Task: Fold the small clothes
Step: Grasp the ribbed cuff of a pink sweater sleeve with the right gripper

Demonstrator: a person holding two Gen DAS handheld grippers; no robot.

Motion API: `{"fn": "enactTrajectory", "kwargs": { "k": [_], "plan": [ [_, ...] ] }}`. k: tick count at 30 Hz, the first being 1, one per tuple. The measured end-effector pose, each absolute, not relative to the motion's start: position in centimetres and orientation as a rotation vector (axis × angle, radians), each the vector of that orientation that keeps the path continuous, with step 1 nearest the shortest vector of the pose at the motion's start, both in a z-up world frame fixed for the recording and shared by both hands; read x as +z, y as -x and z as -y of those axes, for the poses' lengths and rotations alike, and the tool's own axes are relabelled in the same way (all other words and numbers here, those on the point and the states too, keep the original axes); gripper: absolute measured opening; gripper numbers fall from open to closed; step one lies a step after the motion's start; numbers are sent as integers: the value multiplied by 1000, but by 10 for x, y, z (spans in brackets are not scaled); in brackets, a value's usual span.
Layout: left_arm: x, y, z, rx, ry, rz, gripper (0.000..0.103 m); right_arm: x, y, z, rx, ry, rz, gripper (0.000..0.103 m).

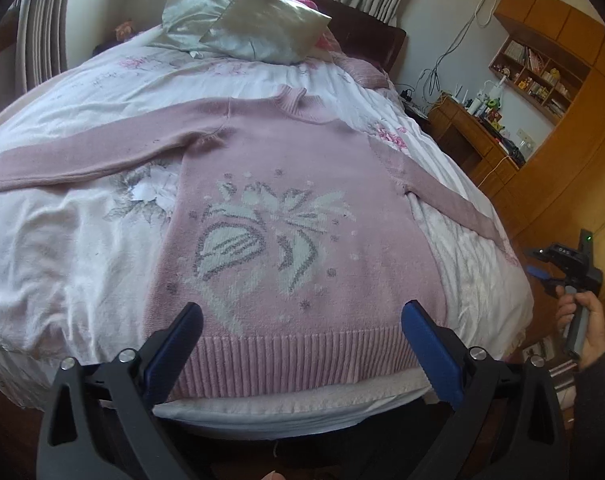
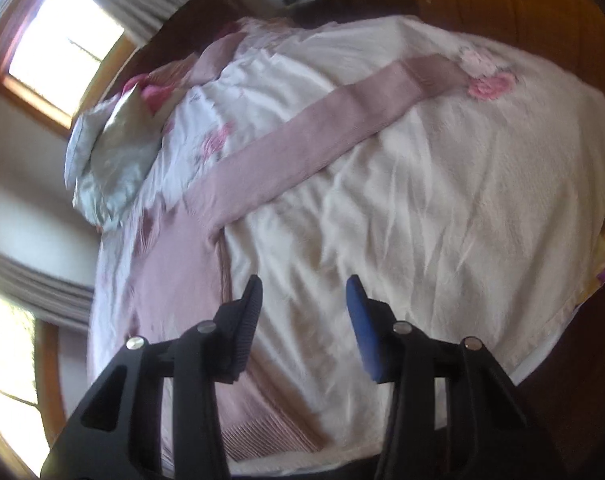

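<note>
Pink knit sweater (image 1: pixel 302 200) flat on bed (image 1: pixel 62 240): soft, limp, stretchy. Left gripper (image 1: pixel 302 320), right gripper (image 2: pixel 304 292) jaws spread, empty. Best hold: right sleeve (image 2: pixel 302 140) cuff.

Window daylight; blurred right view

Bedroom with a made bed and wooden furniture, lit by daylight.
A white floral bedspread (image 1: pixel 82 240) fills the centre; silvery pillows (image 1: pixel 246 24) lie at top centre against a dark headboard (image 1: pixel 366 24). Curtains (image 1: pixel 42 20) hang upper left; a wooden shelf unit (image 1: pixel 538 72) and desk (image 1: pixel 462 132) stand right.
</note>
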State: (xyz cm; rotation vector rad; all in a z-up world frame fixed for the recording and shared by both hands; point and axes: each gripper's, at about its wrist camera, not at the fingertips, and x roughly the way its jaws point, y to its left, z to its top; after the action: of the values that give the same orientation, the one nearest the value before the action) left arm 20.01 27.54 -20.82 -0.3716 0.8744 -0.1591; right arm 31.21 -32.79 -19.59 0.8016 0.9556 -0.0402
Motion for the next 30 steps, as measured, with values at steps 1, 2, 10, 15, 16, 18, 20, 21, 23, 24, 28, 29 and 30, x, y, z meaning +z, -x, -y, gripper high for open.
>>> {"fn": "enactTrajectory", "kwargs": {
  "k": [1, 2, 10, 15, 16, 18, 20, 21, 23, 24, 28, 29, 30],
  "plan": [
    [-212, -204, -276, -163, 399, -872, 99, -204, -320, 352, -51, -892, -928, 38],
    [-217, -208, -278, -172, 426, -868, 99, -212, -329, 375, -53, -977, -889, 38],
    [-265, -240, -280, -148, 606, -992, 99, -282, -389, 520, -188, -1370, -646, 31],
    [-270, -251, -268, -113, 511, -1018, 99, -318, -413, 547, -272, -1409, -660, 31],
    [-270, -253, -267, -111, 498, -1016, 99, -324, -417, 549, -288, -1416, -664, 31],
    [-270, -256, -264, -107, 483, -1011, 99, -335, -423, 550, -304, -1421, -668, 32],
    [-271, -260, -260, -109, 477, -1016, 99, -342, -431, 553, -313, -1416, -667, 31],
    [-272, -262, -260, -110, 474, -1018, 99, -344, -436, 554, -318, -1413, -666, 31],
    [-275, -262, -260, -118, 493, -1021, 99, -347, -443, 555, -324, -1405, -664, 31],
    [-278, -263, -261, -120, 513, -1027, 99, -347, -446, 555, -328, -1400, -663, 31],
    [-286, -261, -269, -118, 594, -1054, 99, -344, -455, 556, -329, -1370, -656, 20],
    [-288, -260, -272, -119, 614, -1062, 99, -340, -457, 557, -324, -1348, -651, 12],
    [-290, -259, -275, -121, 637, -1070, 99, -334, -458, 556, -319, -1323, -644, 6]
  ]
}}
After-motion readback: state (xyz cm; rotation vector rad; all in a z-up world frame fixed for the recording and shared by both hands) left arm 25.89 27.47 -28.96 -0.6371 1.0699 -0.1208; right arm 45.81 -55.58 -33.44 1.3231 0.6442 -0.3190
